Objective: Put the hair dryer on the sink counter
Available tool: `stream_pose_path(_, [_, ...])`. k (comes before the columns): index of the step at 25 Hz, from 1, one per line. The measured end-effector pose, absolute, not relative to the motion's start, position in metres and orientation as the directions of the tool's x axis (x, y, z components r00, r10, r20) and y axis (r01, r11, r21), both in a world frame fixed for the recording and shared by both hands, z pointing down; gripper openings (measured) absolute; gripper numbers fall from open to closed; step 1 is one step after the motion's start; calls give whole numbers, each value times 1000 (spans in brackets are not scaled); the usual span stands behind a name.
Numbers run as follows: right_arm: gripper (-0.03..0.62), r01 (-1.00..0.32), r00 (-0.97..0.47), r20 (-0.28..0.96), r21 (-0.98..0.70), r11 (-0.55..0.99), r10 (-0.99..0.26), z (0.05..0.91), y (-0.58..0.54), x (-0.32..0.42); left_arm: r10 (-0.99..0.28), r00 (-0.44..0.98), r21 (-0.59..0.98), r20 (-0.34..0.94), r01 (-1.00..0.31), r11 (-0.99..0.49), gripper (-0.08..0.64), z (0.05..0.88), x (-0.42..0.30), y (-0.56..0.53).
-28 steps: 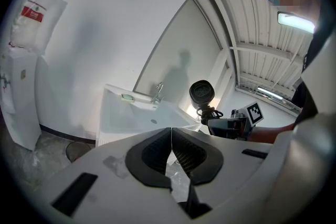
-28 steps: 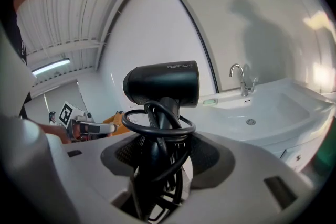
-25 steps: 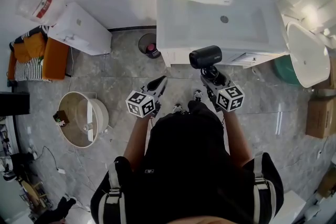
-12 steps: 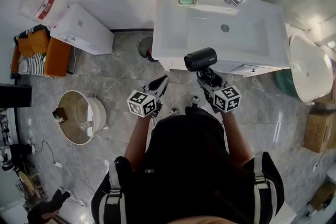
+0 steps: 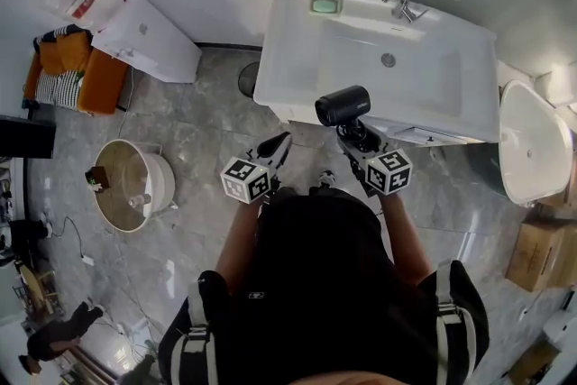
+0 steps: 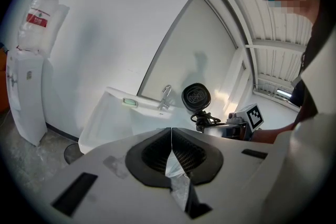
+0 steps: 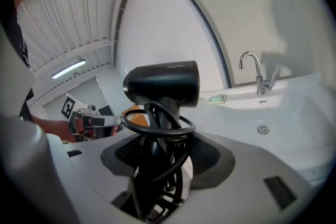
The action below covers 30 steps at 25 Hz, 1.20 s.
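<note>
The black hair dryer [image 5: 343, 105] stands upright in my right gripper [image 5: 359, 138], which is shut on its handle with the cord coiled round it. In the head view the dryer hangs at the front edge of the white sink counter [image 5: 287, 59], above the floor. The right gripper view shows the dryer [image 7: 163, 83] rising from my right gripper [image 7: 160, 165], with the basin [image 7: 283, 118] beyond. My left gripper [image 5: 273, 146] is shut and empty, held to the left, below the counter. In the left gripper view the left gripper [image 6: 170, 140] has its jaws meeting and the dryer [image 6: 196, 97] shows ahead.
A faucet [image 5: 401, 0] and a green soap dish [image 5: 325, 5] sit at the counter's back. A small dark bin [image 5: 248, 78] stands left of the cabinet, a toilet [image 5: 532, 153] to the right. A white water dispenser [image 5: 144, 36] and a round basket [image 5: 131, 185] stand left.
The sink counter has come nearer in the head view, and the dryer in the right gripper now sits at its front edge. Both grippers keep their jaw state.
</note>
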State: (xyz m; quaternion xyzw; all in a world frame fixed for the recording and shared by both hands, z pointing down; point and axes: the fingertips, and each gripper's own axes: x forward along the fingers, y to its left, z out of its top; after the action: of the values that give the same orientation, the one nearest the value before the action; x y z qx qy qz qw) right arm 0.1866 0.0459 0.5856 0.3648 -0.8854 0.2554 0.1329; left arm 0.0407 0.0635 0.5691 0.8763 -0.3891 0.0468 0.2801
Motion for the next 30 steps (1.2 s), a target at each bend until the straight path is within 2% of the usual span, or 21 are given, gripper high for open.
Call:
stream_pose_path(11, [301, -705, -709, 404, -363, 610, -578, 585, 22, 191, -660, 689, 440, 301, -714, -544, 16, 568, 49, 50])
stream_pose_path(30, [301, -785, -619, 443, -349, 511, -649, 591, -31, 154, -548, 779, 458, 304, -624, -633, 15, 573, 13, -41])
